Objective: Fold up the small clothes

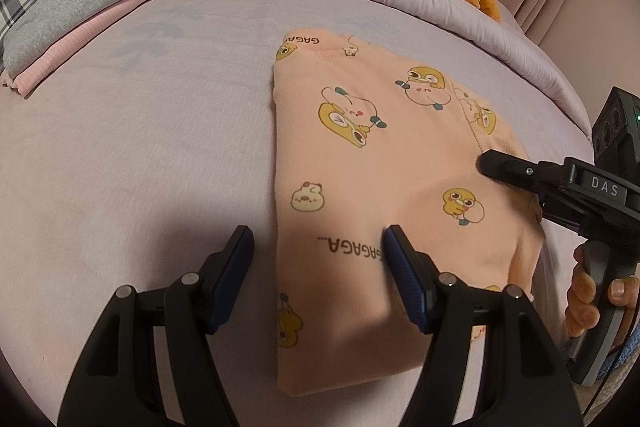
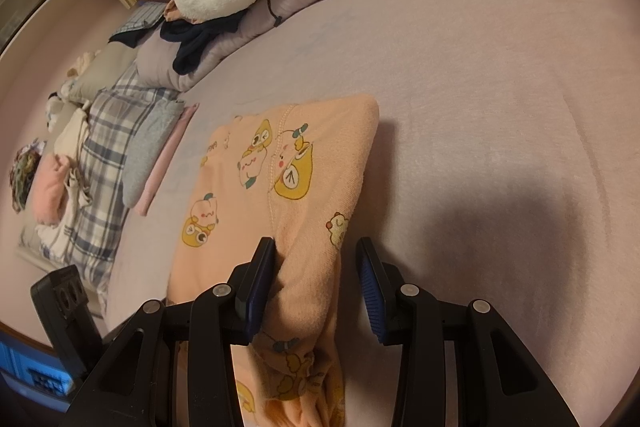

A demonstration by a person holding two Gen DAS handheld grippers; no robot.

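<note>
Peach cotton with cartoon ducks, the small top (image 1: 376,155) lies partly folded on the lilac bedsheet (image 1: 160,147), its straight left fold edge running between the wide-spread fingers of the left gripper (image 1: 318,247), which hovers low over the near hem and holds nothing. To its right, the right gripper (image 2: 316,255) reaches in from the side, a hand (image 1: 588,291) around its handle, jaws parted with a bunched ridge of the top between them, touching only the left pad.
</note>
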